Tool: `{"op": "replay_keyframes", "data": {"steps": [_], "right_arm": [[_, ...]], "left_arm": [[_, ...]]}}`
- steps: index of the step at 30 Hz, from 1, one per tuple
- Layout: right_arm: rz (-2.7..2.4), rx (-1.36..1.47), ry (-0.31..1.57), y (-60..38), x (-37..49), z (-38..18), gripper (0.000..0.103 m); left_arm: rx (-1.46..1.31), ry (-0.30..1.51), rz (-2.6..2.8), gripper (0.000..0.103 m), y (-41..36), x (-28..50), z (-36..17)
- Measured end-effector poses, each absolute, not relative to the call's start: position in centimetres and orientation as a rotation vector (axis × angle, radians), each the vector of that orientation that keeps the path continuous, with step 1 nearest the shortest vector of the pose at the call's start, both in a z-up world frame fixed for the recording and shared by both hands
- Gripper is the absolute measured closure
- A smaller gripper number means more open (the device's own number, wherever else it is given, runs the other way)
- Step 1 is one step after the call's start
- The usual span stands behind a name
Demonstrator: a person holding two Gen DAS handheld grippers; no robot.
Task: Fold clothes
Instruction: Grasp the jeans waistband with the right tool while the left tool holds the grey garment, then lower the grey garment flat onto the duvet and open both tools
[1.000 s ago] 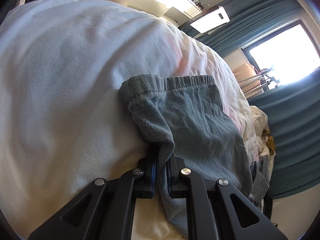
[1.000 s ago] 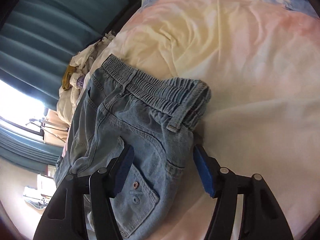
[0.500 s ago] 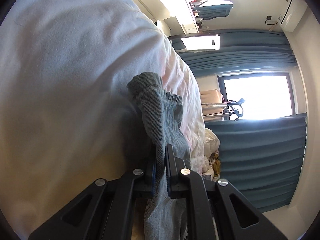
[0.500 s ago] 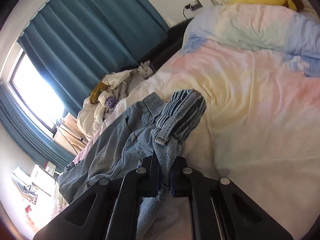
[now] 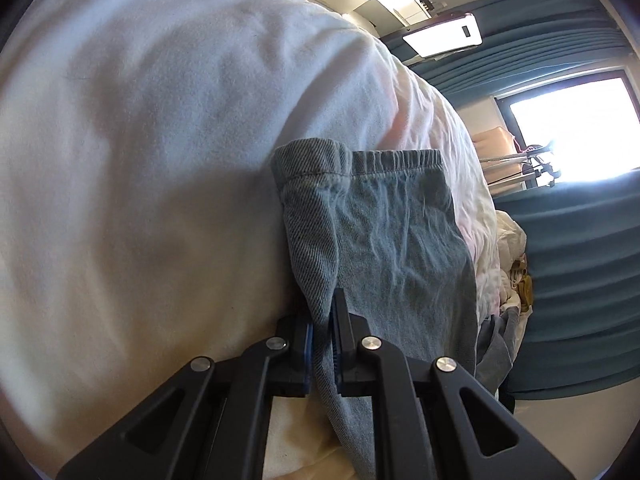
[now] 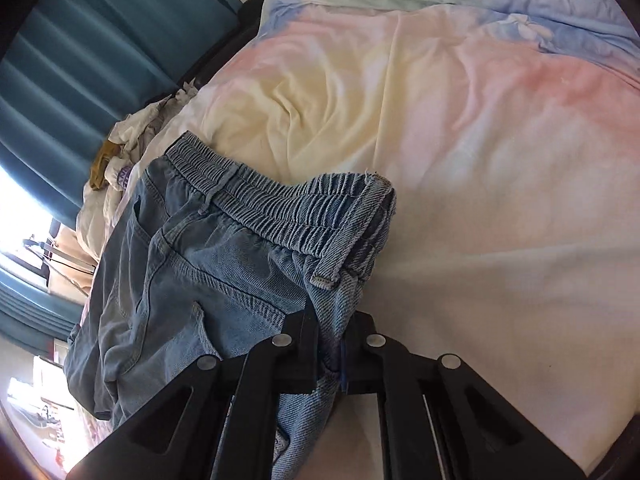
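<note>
A pair of light blue jeans (image 6: 192, 264) with an elastic waistband lies on the pastel bed cover (image 6: 460, 140). My right gripper (image 6: 330, 340) is shut on a bunched fold just below the waistband's right corner. In the left wrist view the same jeans (image 5: 392, 240) show a hemmed end lying on the white cover (image 5: 160, 160), and my left gripper (image 5: 323, 320) is shut on a pinched ridge of denim along the left edge. Fabric hangs down between both pairs of black fingers.
A heap of pale clothes (image 6: 124, 148) with a mustard item lies at the bed's far edge by teal curtains (image 6: 100, 40). The same curtains (image 5: 568, 280), a bright window (image 5: 576, 128) and a drying rack stand beyond the bed.
My right gripper's jaws, wide apart a second ago, have closed on the jeans near the waistband. Both hands lifted the denim half a second ago and have lowered it back onto the bed.
</note>
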State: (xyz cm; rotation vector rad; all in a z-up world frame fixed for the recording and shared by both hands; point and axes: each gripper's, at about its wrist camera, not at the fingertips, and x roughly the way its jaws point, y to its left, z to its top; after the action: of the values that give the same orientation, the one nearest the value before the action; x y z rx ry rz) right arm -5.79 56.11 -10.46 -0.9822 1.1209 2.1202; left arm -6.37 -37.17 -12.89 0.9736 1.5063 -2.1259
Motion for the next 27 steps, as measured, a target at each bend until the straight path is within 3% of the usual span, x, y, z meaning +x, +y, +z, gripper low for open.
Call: {"op": "replay_keyframes", "data": {"steps": [6, 7, 10, 11, 14, 23, 27], "right_arm": [[2.154, -1.02, 1.034, 54.6, -6.2, -8.8, 0.088], [2.161, -1.03, 1.007, 54.2, -6.3, -8.3, 0.084], [2.183, -1.042, 0.933, 53.1, -6.2, -7.3, 0.059], [2.189, -1.039, 0.918, 52.8, -6.1, -6.9, 0.052], [2.206, -1.003, 0.855, 52.2, -5.8, -5.6, 0.043], [2.387, -0.721, 0.664, 48.8, -4.6, 0.8, 0.042], [2.527, -0.726, 0.577, 45.4, -6.0, 2.4, 0.042]], "left_arm": [[1.007, 1.433, -2.114, 0.089, -36.5, -5.9, -11.5], [1.002, 1.398, -2.123, 0.083, -36.1, -5.8, -11.0], [0.949, 1.218, -2.179, 0.042, -34.3, -5.7, -8.4], [0.927, 1.135, -2.202, 0.036, -33.6, -5.6, -7.4], [0.867, 0.944, -2.296, 0.035, -31.6, -5.0, -4.7], [0.888, 0.739, -2.646, 0.035, -23.1, -7.0, -0.8], [1.004, 0.533, -2.781, 0.035, -17.1, -10.1, -0.4]]}}
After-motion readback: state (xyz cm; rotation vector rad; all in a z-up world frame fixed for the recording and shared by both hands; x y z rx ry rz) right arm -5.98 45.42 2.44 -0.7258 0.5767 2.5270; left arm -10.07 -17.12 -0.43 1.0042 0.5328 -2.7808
